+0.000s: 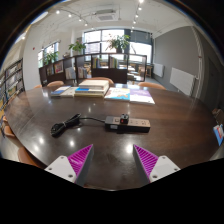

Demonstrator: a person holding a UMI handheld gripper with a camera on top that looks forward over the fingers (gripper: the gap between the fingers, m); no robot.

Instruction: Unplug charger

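A black power strip (130, 124) lies on the dark brown table (110, 140), beyond my fingers. A black charger (124, 119) is plugged into its top. A black cable (70, 125) runs from the strip to the left and curls on the table. My gripper (113, 160) is open and empty, well short of the strip. Its purple pads (79, 157) stand wide apart, with bare table between them.
Books and papers (100, 91) lie across the far part of the table. A blue object (218, 134) sits at the table's right edge. Chairs, shelves (12, 80) and plants by large windows stand beyond the table.
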